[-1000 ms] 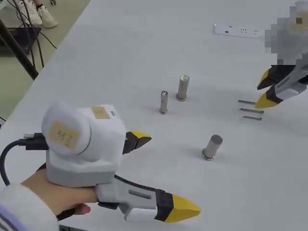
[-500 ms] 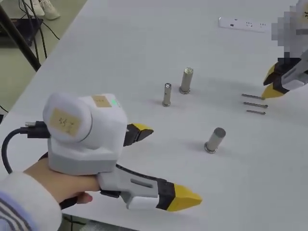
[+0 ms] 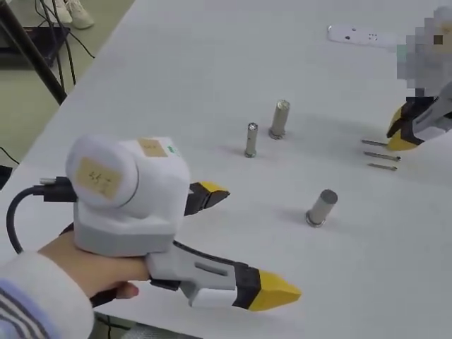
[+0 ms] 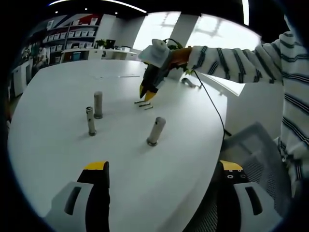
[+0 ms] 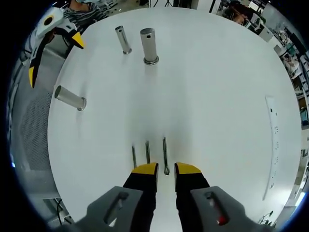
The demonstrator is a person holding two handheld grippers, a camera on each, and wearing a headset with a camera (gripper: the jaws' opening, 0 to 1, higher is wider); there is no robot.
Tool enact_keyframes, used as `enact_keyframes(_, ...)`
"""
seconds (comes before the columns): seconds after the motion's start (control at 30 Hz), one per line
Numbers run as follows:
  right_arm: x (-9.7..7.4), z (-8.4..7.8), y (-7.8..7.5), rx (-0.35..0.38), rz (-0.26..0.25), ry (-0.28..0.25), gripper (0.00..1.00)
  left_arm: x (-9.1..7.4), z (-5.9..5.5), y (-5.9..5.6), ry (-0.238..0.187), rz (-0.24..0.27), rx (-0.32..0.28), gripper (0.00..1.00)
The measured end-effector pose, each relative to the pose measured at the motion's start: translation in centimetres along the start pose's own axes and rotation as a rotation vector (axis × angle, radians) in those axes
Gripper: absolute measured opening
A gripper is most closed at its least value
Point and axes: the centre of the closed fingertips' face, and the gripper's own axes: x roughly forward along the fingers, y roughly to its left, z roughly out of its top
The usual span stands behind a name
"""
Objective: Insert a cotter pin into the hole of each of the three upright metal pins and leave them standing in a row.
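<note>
Right now your right gripper (image 5: 166,169) is down at the table (image 5: 217,87) with its jaws only narrowly apart. They straddle the looped end of the rightmost of the three cotter pins (image 5: 147,151), as that gripper's view shows them. Nothing is clamped yet, and I cannot tell whether a jaw touches the loop. The low, lined-up approach makes sense: the cotter pins lie flat and parallel, just beside one another, so you need a thin gap to take one without nudging its neighbours.

Your left gripper (image 3: 247,240) hangs near the table's front edge, jaws spread wide and holding nothing, well apart from the work. It is probably waiting to steady a metal pin during insertion.

The three metal pins (image 3: 280,118) stand on their flanged bases, none with a cotter pin through it. Two are close together farther off and the third is nearer you on its own, so there is no row yet. The thickest shows its cross-hole near the top in the right gripper view.

Open table lies between the cotter pins and the metal pins, so nothing blocks the carry. A white power strip (image 3: 364,35) lies at the far edge, well clear, and the left gripper's black cable (image 3: 21,198) trails off the near side.
</note>
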Motion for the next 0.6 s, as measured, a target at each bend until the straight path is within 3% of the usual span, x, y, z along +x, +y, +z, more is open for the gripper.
enact_keyframes(0.6,0.55,-0.25,-0.04,-0.061,0.007,0.064,0.06,-0.10,0.47,-0.23,-0.019,-0.009,0.017,0.90)
